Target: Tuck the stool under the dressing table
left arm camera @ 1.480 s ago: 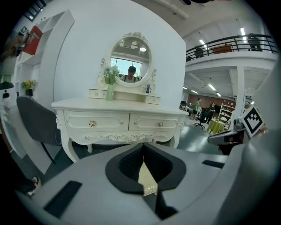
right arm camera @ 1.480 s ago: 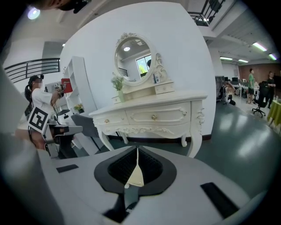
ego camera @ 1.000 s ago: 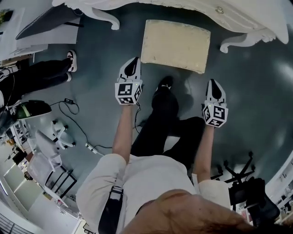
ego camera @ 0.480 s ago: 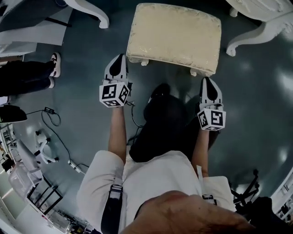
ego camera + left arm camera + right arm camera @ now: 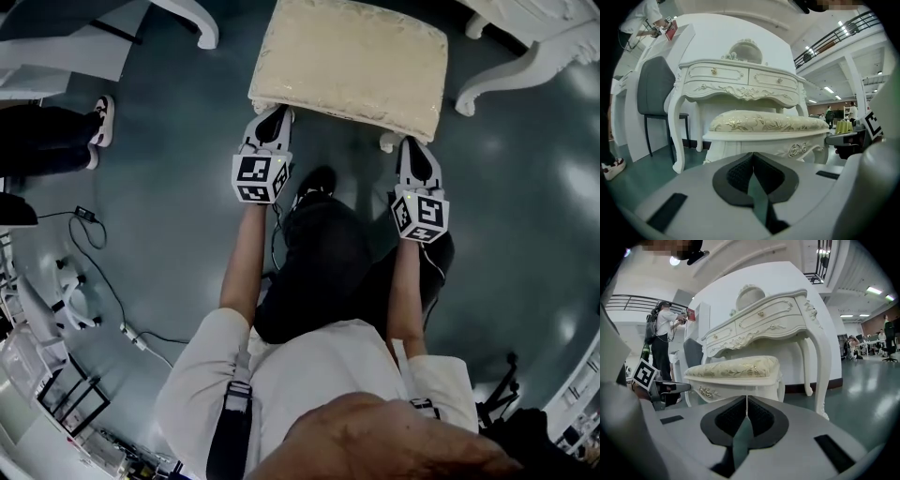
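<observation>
Head view: sitting at the near corners of the stool (image 5: 352, 61), left gripper (image 5: 272, 127) at the left one, right gripper (image 5: 412, 159) at the right, stool standing just near of the dressing table (image 5: 511, 70), not yet under.

Left gripper view: showing jaws pressed together on nothing, facing the seat.

Right gripper view: likewise pinched together, empty.

Likely beginning the push; calling next for even, straight pressure between the table legs.

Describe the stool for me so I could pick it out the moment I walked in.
Find the big white carved dressing table with gold-knobbed drawers. Right in front of it stands the stool, low and white with carved flowers on its frame. Unlike the plain grey chair on thin dark legs beside the table, it is backless and topped with a cream cushion patterned in gold.
</observation>
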`<state>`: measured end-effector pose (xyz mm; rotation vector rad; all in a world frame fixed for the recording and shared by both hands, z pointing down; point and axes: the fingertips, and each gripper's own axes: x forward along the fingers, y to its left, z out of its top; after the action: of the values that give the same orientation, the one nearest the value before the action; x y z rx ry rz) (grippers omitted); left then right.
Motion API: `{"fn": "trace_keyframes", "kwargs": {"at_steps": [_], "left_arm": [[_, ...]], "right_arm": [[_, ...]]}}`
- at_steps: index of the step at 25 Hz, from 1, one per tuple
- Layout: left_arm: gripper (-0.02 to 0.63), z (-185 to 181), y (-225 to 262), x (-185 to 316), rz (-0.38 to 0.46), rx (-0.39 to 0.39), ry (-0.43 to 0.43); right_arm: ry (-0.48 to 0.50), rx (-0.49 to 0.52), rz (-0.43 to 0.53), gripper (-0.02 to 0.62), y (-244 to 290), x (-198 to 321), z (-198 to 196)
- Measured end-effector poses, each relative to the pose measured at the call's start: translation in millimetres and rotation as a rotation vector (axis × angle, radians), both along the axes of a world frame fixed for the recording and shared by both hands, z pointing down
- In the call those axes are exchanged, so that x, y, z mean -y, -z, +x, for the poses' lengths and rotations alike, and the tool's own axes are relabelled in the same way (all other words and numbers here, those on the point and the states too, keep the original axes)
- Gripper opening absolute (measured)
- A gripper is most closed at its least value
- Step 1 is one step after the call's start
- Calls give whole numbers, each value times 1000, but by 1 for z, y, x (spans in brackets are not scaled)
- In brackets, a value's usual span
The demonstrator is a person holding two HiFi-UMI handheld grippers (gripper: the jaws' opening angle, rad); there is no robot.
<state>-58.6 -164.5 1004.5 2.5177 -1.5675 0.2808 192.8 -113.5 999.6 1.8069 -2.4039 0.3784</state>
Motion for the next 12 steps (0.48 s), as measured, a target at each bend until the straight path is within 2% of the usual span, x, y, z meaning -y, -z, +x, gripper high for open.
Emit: {"fn": "trace_keyframes", "kwargs": {"at_steps": [7, 12], "left_arm": [[15, 0, 0, 17, -28, -19, 15], [15, -2, -3, 26, -46, -29, 6]], "right_arm": [[11, 4, 30, 44, 6, 15, 0], [10, 0, 3, 44, 2, 26, -2]]}}
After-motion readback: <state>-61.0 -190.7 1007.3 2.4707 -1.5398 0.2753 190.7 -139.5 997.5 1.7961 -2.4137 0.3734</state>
